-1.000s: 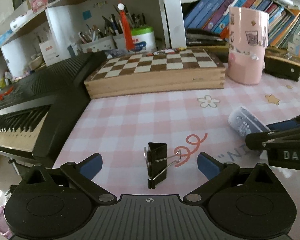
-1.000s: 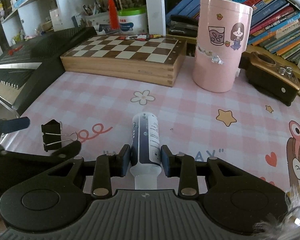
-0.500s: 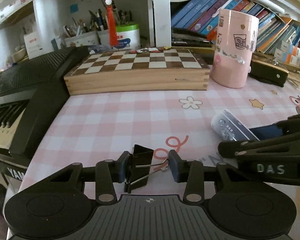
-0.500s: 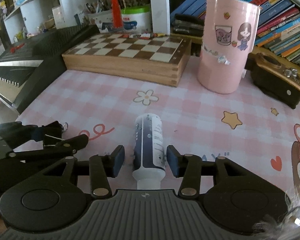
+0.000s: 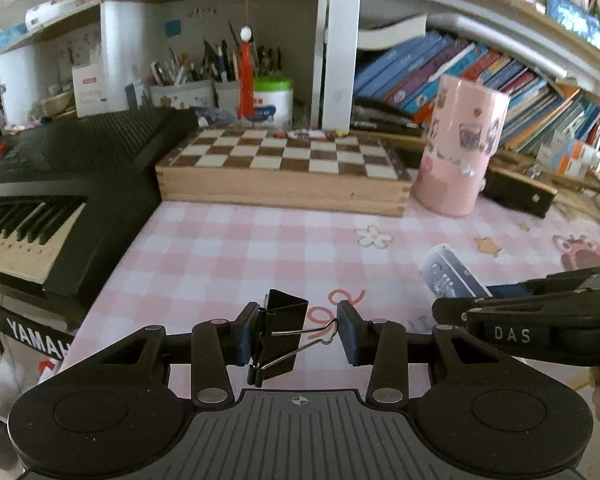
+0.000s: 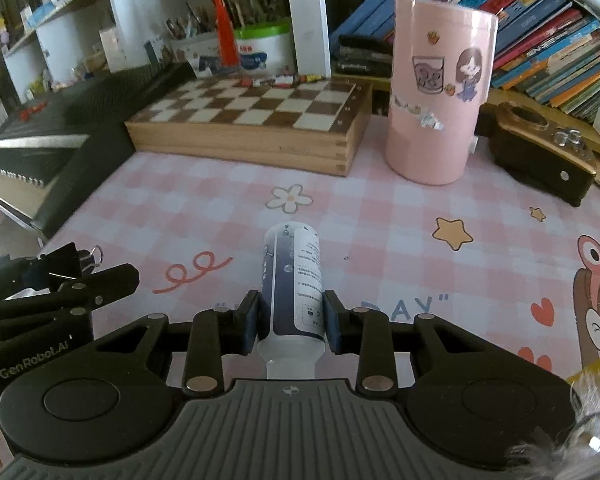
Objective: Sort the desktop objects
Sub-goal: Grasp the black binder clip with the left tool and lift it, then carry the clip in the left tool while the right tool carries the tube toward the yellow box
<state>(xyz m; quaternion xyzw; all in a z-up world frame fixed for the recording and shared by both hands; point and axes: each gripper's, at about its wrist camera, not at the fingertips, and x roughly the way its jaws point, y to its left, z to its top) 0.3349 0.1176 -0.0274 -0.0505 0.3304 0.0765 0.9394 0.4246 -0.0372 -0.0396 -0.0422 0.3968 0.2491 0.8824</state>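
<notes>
The left tongs (image 5: 297, 334), wide apart a second ago, now clamp the binder clip (image 5: 281, 335), lifting it; the right tongs (image 6: 288, 322) are closing around the bottle (image 6: 292, 280) at twelve o'clock for sorting.

Your two wrist cameras are both looking forward and down, low over the bench (image 5: 260, 240), facing the bookshelf; both are catching the chessboard (image 5: 284, 156) and pink cup (image 6: 436, 92).
</notes>
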